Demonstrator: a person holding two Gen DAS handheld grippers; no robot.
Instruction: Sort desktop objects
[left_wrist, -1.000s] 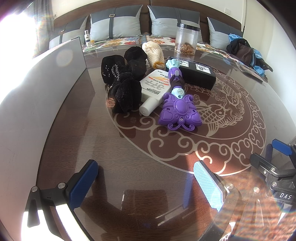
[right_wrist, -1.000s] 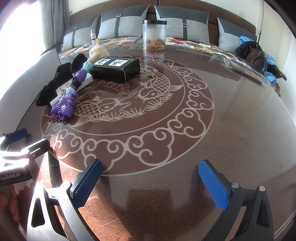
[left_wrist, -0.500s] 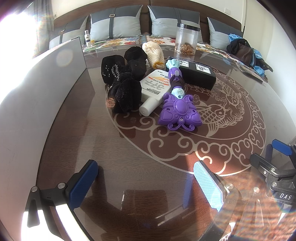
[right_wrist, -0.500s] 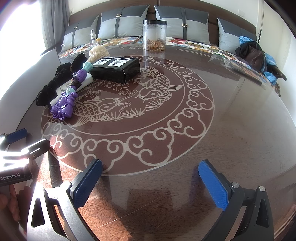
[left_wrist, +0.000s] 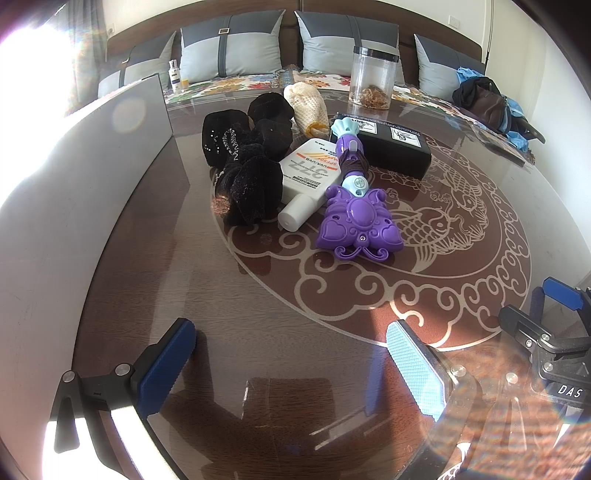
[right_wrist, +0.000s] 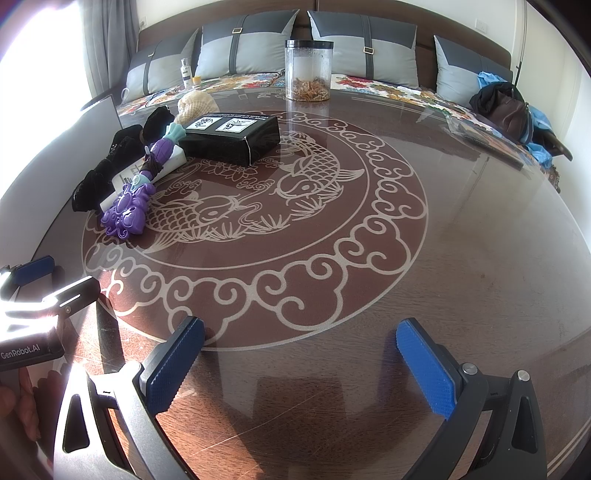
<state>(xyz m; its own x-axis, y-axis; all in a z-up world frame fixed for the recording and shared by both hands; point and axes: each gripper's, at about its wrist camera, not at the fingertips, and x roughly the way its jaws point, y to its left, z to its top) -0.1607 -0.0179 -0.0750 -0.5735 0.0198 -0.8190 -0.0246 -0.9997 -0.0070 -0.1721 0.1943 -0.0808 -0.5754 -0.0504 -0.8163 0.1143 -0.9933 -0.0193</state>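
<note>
Two hand-held grippers hover low over a round glass-topped table etched with a fish-and-cloud design. The left gripper and the right gripper both stand wide apart with nothing between their blue pads. The objects to be sorted lie clustered at the table's far left: a purple butterfly-shaped toy wand, touching a white sunscreen tube (its cap pointing toward the camera), which lies against a heap of black velvet scrunchies. Just behind them sits a black box with white labels, and a cream mesh pouch, possibly a knitted bag. Farther back stands a clear jar with a black lid. A white panel borders the table's left side.
</note>
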